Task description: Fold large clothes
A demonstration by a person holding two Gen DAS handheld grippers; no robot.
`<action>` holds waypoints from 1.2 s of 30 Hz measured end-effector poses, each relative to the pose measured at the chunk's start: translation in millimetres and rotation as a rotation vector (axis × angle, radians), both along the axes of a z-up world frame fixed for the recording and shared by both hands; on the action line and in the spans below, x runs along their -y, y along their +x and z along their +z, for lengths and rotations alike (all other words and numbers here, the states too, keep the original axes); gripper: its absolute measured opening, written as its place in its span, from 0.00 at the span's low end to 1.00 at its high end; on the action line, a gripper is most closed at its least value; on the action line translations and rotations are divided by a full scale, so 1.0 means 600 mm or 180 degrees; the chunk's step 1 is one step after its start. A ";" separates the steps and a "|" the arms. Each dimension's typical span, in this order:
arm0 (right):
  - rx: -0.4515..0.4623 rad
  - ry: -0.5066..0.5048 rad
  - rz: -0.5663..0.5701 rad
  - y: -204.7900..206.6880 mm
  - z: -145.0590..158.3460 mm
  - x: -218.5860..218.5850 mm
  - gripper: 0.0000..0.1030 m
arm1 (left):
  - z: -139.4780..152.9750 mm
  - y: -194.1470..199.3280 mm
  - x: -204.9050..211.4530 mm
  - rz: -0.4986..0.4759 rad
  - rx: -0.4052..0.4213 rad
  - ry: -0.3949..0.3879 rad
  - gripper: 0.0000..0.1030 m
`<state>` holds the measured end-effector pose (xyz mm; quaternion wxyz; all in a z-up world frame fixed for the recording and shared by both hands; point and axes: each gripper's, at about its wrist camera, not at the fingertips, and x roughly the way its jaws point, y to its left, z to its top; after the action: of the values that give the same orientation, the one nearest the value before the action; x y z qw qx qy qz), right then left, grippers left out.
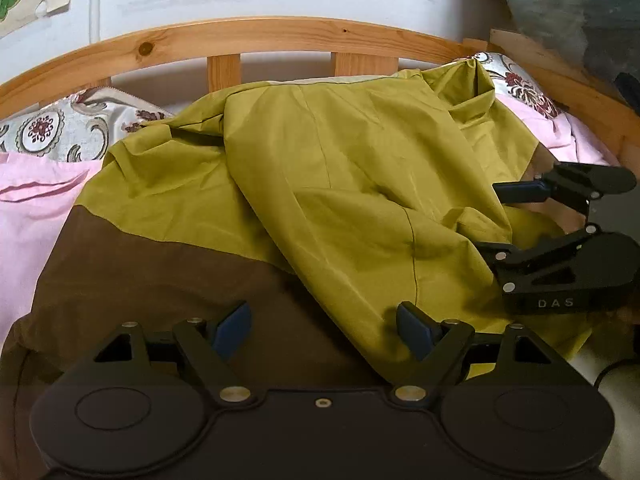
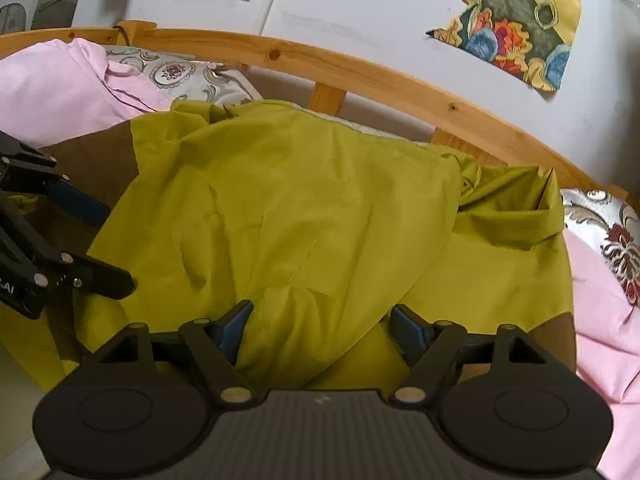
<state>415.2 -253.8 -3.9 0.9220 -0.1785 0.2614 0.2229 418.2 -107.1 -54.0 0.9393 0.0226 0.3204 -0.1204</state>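
Note:
A large olive-green cloth [image 1: 340, 152] with a wide brown part [image 1: 160, 272] lies crumpled on a bed, one green layer folded loosely over the rest. My left gripper [image 1: 322, 332] hovers low over the near edge where green meets brown, jaws wide open with nothing pinched. My right gripper [image 1: 500, 220] shows at the right of that view, open over the cloth's right side. In the right wrist view the right gripper [image 2: 320, 324] stands open with a green fold [image 2: 300, 200] lying between its fingers, unpressed. The left gripper [image 2: 100, 240] is at the left there, beside the brown part [image 2: 92, 152].
Under the cloth a pink sheet [image 1: 36, 208] covers the bed and shows on both sides [image 2: 612, 340]. A wooden slatted rail [image 1: 280, 34] runs along the far edge against a white wall with pictures. Patterned pillows [image 1: 52, 132] [image 2: 608, 232] lie at the far corners.

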 end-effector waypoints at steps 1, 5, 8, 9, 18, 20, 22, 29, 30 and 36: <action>-0.0002 0.0020 -0.0011 -0.001 0.003 0.001 0.76 | 0.003 -0.001 -0.003 0.0001 -0.0016 -0.0026 0.81; 0.0073 0.0110 0.0005 -0.020 0.030 0.016 0.84 | 0.022 -0.016 -0.017 0.0094 -0.0017 -0.0095 0.94; 0.0095 0.0178 -0.0004 -0.037 0.049 0.031 0.88 | 0.040 -0.032 -0.022 0.0138 -0.0023 -0.0111 0.97; 0.0099 0.0204 -0.0009 -0.045 0.056 0.037 0.90 | 0.045 -0.038 -0.021 0.0131 -0.0027 -0.0103 0.97; 0.0220 0.0196 0.0113 -0.146 0.131 0.076 1.00 | 0.105 -0.141 -0.007 0.0013 0.0122 -0.0011 0.99; 0.0237 0.0174 0.0172 -0.180 0.149 0.088 1.00 | 0.111 -0.174 -0.001 -0.0015 0.0095 -0.0016 0.99; 0.0211 0.0157 0.0187 -0.221 0.165 0.101 1.00 | 0.115 -0.210 0.001 -0.0049 0.0085 -0.0017 0.99; -0.0065 0.0176 0.0202 -0.388 0.181 0.144 1.00 | 0.115 -0.356 0.014 -0.0331 0.0007 0.0127 0.99; -0.0116 0.0164 0.0218 -0.414 0.179 0.146 1.00 | 0.113 -0.377 0.018 -0.0388 0.0006 0.0151 0.99; -0.0259 -0.0203 0.0415 -0.546 0.147 0.124 1.00 | 0.085 -0.458 0.042 -0.0736 -0.0179 0.0241 0.99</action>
<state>87.7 -328.1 84.4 0.8880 -0.2151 0.2935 0.2810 143.2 -132.2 -2.8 0.9083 0.0914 0.3463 -0.2164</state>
